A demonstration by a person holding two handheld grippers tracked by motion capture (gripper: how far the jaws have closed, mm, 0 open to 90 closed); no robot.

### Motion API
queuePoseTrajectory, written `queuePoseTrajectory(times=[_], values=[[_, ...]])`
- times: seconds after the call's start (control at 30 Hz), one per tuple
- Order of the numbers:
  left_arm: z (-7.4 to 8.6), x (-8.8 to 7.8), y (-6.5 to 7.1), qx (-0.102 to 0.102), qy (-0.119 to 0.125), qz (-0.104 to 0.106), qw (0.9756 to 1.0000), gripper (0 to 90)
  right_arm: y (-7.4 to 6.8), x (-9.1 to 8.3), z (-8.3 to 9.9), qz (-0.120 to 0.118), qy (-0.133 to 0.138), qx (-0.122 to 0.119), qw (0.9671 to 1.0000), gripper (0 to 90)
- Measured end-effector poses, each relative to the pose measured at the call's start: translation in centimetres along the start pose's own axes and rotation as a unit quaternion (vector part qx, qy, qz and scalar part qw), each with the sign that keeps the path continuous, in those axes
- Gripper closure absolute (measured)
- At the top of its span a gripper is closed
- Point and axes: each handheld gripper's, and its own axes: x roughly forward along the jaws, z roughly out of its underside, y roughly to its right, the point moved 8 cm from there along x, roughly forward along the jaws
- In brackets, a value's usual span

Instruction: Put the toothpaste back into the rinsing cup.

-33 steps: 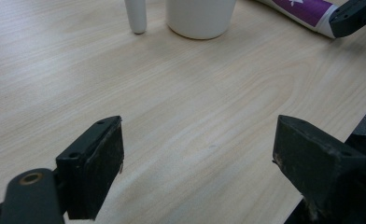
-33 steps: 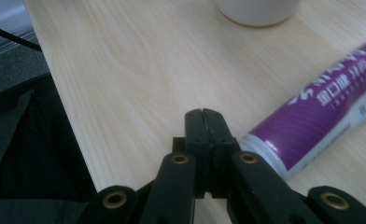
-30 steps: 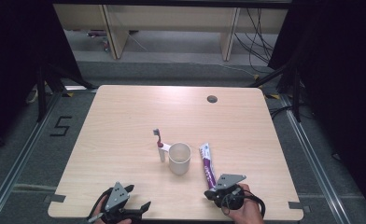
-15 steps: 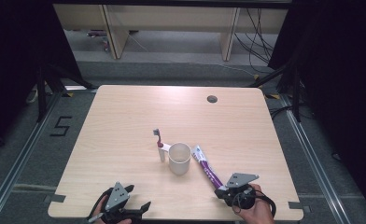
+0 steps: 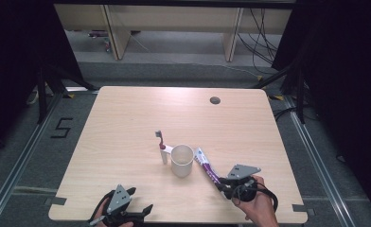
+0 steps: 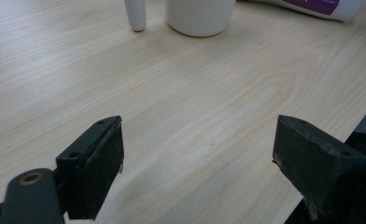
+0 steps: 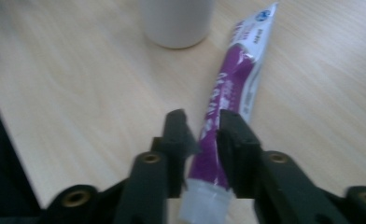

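Note:
A white cup point(image 5: 181, 160) stands in the middle of the wooden table point(image 5: 127, 118). A toothbrush point(image 5: 162, 146) with a dark red neck and a white handle leans at the cup's left side. A purple and white toothpaste tube point(image 5: 206, 165) lies slanted to the right of the cup, its flat end near the cup. My right gripper point(image 5: 222, 182) holds the tube near its cap end. In the right gripper view the tube point(image 7: 237, 79) sits between the pads of my right gripper point(image 7: 204, 135). These jaws have just been opening, and the pads still touch the tube. My left gripper point(image 5: 140, 199) stands open at the front left edge, apart from everything.
A dark round hole point(image 5: 215, 100) sits near the table's far right corner. The left gripper view shows bare wood before the cup point(image 6: 200, 16), the toothbrush handle point(image 6: 135, 14) and the tube point(image 6: 312, 5). The table's front edge runs just behind both hands.
My right gripper has moved right and toward the front edge with the tube's cap end, so the tube has swung from nearly straight to slanted. The left gripper has stayed still.

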Motion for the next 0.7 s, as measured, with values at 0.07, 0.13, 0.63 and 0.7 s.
queuePoseTrajectory(times=[0.07,0.13,0.63,0.7], values=[[0.0,0.0,0.0,0.000,0.000,0.000,1.0000,16.1,0.5,0.4,-0.4,0.008,-0.016,0.003,0.9998,64.7],[0.1,-0.1,-0.1,0.002,-0.004,-0.002,1.0000,16.1,0.8,1.0,-0.9,0.018,-0.022,0.006,0.9996,58.4],[0.0,0.0,0.0,0.000,0.003,0.001,1.0000,16.1,2.1,5.5,-2.6,0.038,-0.105,0.015,0.9936,47.5],[0.0,0.0,0.0,0.000,0.003,0.001,1.0000,16.1,2.1,5.8,-2.8,0.041,-0.115,0.018,0.9923,49.3]])
